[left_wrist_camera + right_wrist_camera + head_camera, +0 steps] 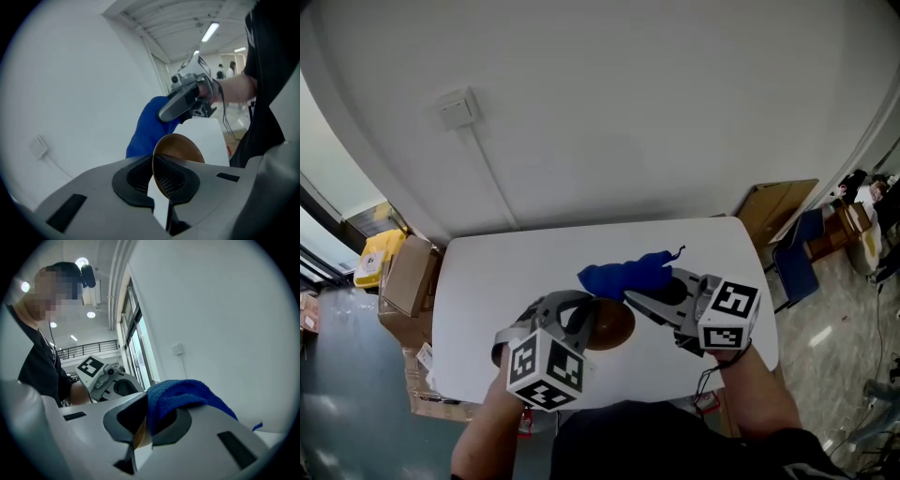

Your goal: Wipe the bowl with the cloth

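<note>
A brown bowl (612,325) is held above the white table (487,281), tipped on edge, its rim pinched between the pads of my left gripper (589,317). In the left gripper view the bowl (180,147) stands up from the shut jaws of the left gripper (157,180). My right gripper (649,295) is shut on a blue cloth (626,276), which bunches out past the jaws just above the bowl. In the right gripper view, the cloth (180,394) drapes over the right gripper (146,425). The same cloth (149,129) shows behind the bowl.
A white wall (628,112) with a switch box (456,108) rises behind the table. Cardboard boxes (408,277) stand on the floor to the left, a blue chair (797,258) and a board to the right.
</note>
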The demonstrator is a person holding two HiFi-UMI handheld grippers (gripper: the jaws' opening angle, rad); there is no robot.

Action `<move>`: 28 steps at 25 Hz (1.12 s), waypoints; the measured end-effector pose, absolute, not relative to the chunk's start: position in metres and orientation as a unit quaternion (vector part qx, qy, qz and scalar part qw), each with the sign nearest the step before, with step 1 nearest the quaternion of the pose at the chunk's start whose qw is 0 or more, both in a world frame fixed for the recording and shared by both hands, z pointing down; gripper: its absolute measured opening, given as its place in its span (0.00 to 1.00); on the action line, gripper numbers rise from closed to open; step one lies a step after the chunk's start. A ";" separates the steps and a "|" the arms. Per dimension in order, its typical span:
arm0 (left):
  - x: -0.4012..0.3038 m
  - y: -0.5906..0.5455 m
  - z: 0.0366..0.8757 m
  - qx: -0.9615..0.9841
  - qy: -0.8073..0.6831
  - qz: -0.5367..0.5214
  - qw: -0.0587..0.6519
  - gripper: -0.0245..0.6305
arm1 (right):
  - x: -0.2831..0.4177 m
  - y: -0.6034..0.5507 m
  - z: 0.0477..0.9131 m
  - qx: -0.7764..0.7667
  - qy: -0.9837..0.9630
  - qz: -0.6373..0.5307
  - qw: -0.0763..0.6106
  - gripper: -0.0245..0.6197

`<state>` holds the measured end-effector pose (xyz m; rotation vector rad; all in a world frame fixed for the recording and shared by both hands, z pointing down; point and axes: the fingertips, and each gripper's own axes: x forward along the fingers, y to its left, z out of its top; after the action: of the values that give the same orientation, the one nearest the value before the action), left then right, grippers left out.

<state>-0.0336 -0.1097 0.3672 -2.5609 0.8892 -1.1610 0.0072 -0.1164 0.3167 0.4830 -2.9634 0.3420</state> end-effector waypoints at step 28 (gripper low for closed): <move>-0.021 -0.059 0.396 -0.808 0.157 -0.457 0.337 0.07 | -0.024 -0.082 0.371 0.037 -0.968 0.164 0.187 0.08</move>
<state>-0.0208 -0.0591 0.3961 -2.1056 0.4089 -1.1924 -0.0240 -0.0825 0.3706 0.1031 -2.7248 0.4627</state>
